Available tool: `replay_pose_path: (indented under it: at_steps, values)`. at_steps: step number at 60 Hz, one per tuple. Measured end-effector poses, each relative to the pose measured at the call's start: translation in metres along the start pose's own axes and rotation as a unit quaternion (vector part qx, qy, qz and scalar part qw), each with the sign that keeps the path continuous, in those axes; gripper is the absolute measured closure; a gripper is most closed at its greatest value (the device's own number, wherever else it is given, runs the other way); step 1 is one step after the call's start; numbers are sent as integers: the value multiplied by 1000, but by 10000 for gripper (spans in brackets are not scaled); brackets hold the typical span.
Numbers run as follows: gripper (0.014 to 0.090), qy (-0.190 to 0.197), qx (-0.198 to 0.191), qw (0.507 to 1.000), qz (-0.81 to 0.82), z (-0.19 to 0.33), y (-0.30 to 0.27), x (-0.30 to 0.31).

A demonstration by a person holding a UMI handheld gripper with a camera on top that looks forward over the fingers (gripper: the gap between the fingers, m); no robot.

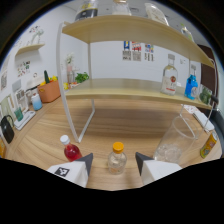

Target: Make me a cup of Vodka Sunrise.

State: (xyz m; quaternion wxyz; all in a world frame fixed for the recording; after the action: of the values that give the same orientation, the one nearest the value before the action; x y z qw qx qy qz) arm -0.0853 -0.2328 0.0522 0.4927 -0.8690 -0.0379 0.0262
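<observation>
My gripper is open, low over the wooden table. A small clear bottle with an orange cap stands on the table between the two fingertips, with a gap at each side. A small bottle of red liquid with a white cap stands just left of the left finger. To the right, beyond the right finger, stands a clear glass with ice in its bottom. A clear bottle with a red label stands on the shelf's lower board at the far right.
A white-framed shelf with two pale boards stands on the table ahead. A blue bottle stands beside the red-labelled one. A terracotta pot, plants and small items line the left wall. A yellow packet lies at the far right.
</observation>
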Motion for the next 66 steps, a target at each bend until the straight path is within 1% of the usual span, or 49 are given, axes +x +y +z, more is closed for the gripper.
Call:
replay_pose_path:
  at_steps: [1, 3, 13, 19, 24, 28, 33, 39, 44, 50, 60, 66]
  values:
    - [214, 0, 3, 1000, -1, -4, -3, 1]
    - [187, -2, 11, 1000, -3, -14, -11, 0]
    - [186, -12, 56, 998, -14, -75, -51, 10]
    - [187, -9, 62, 998, 5, -106, -57, 30]
    - [185, 8, 58, 998, 15, -124, -49, 56]
    - [184, 25, 47, 998, 18, -136, -44, 79]
    - [188, 39, 45, 998, 28, -152, -55, 101]
    - [188, 48, 69, 996, 39, -172, -100, 126]
    - [188, 62, 113, 991, 33, -186, -157, 150]
    - [189, 65, 157, 985, 30, -194, -227, 168]
    - [190, 60, 203, 977, 30, -177, -306, 191]
    - [192, 65, 208, 976, 23, -148, -327, 205]
